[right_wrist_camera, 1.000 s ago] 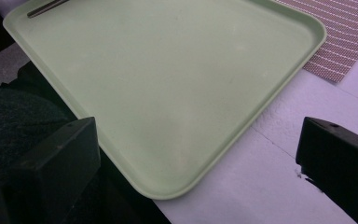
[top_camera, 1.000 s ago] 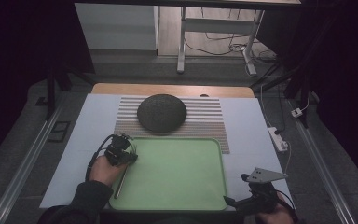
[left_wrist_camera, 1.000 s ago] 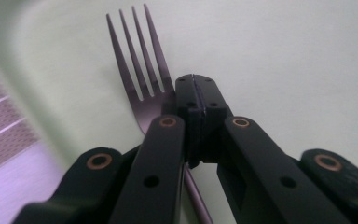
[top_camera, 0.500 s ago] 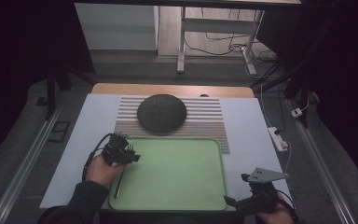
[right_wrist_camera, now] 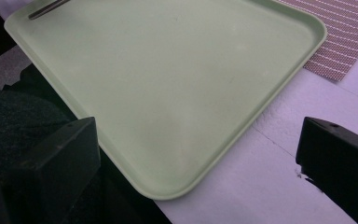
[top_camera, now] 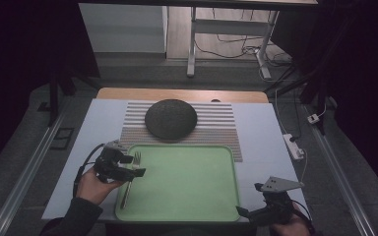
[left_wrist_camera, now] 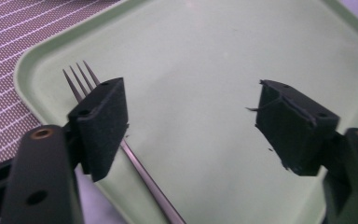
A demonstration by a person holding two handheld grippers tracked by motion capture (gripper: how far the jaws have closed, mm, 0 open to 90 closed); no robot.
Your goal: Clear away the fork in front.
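A metal fork (top_camera: 126,194) lies along the left side of a pale green tray (top_camera: 187,182), tines pointing away from me. My left gripper (top_camera: 134,165) hovers open over the fork's tine end. In the left gripper view its left pad (left_wrist_camera: 102,119) hides part of the fork (left_wrist_camera: 81,77) and nothing sits between the jaws (left_wrist_camera: 193,116). My right gripper (top_camera: 250,201) stands open at the tray's front right corner. In its own view the jaws (right_wrist_camera: 200,140) straddle that corner of the tray (right_wrist_camera: 168,70), holding nothing.
A dark round dish (top_camera: 171,118) rests on a striped placemat (top_camera: 216,128) behind the tray. A white power strip (top_camera: 293,146) lies at the table's right edge. The fork's handle end (right_wrist_camera: 46,8) reaches the tray's near left corner.
My left gripper has drifted slightly back toward the person, staying open above the fork. The right gripper and the fork have not moved.
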